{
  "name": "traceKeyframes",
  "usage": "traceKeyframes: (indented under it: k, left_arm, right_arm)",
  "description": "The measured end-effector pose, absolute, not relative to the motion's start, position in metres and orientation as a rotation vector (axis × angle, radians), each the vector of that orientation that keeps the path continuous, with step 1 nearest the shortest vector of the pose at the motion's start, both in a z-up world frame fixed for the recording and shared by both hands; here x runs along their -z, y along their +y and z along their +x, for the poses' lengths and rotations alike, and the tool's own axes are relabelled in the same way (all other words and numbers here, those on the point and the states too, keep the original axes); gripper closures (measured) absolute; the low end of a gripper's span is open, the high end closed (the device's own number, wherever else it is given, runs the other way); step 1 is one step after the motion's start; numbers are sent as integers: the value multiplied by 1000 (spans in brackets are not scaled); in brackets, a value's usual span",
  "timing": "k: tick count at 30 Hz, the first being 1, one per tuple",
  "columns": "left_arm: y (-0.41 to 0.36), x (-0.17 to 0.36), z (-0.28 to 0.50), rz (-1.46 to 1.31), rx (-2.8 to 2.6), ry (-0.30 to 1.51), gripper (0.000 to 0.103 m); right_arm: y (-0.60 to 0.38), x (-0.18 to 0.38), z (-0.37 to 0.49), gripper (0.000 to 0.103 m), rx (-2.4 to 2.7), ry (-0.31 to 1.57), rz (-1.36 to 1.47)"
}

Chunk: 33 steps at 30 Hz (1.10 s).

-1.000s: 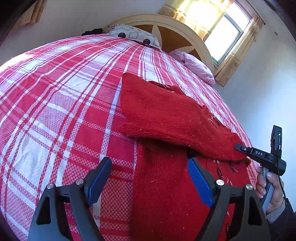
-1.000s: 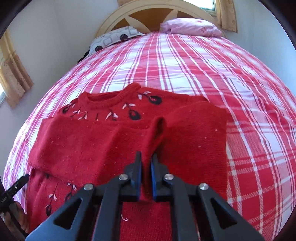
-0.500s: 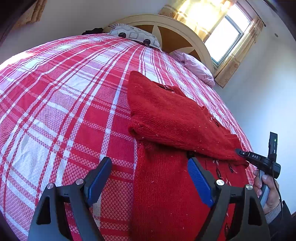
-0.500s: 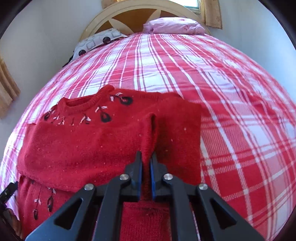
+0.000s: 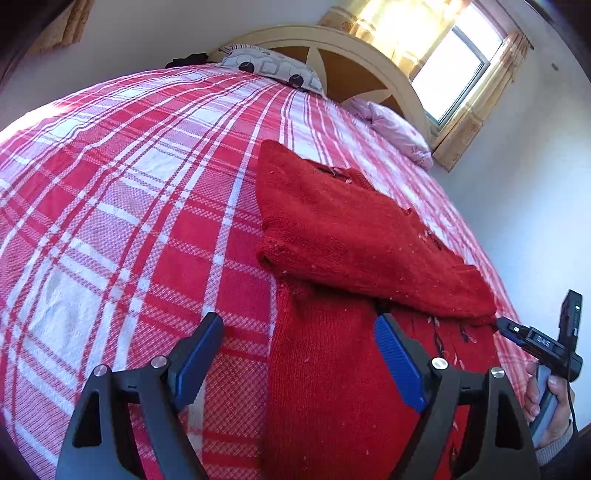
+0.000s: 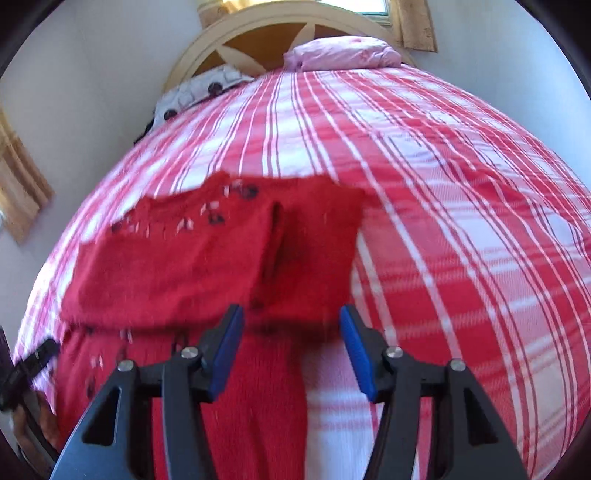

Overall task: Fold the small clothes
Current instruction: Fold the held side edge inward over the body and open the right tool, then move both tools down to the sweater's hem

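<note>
A red knitted sweater (image 5: 354, 236) with small dark and white embroidery lies on the plaid bed, its sleeves folded across the chest. It also shows in the right wrist view (image 6: 207, 266), blurred. My left gripper (image 5: 299, 354) is open, its blue pads astride the sweater's lower left edge, holding nothing. My right gripper (image 6: 291, 350) is open just above the lower part of the sweater, with the folded sleeve lying free in front of it. The right gripper also appears at the right edge of the left wrist view (image 5: 532, 339), held by a hand.
The bed has a red and white plaid cover (image 5: 122, 206). A grey patterned pillow (image 5: 273, 70) and a pink pillow (image 5: 399, 133) lie by the curved headboard (image 6: 280, 26). A bright window (image 5: 454, 74) is behind. The wall is close on the right.
My right gripper has opened and let go of the sleeve, which now lies folded across the sweater. The gripper has drawn back a little. My left gripper has barely moved.
</note>
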<state>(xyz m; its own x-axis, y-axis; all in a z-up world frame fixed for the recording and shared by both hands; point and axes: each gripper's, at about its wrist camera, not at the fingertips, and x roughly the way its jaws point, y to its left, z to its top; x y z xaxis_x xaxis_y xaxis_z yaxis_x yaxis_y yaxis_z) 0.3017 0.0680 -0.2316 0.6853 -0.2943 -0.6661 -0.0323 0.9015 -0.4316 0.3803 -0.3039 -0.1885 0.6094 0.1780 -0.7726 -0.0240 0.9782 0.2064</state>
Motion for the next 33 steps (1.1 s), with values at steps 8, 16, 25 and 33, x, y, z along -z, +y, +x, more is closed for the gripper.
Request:
traceKeyframes:
  k: [8, 16, 25, 33]
  left_arm:
    - [45, 231, 250, -132, 121, 880, 18]
    - [38, 237, 226, -29, 68, 881, 18]
    - [36, 237, 216, -21, 62, 887, 18]
    - [39, 237, 203, -5, 69, 892, 18]
  right_arm:
    - [-281, 208, 318, 46, -190, 993, 54]
    - [-271, 208, 275, 46, -183, 967, -15]
    - [-276, 209, 256, 47, -159, 944, 4]
    - [-282, 210, 232, 48, -159, 936, 29]
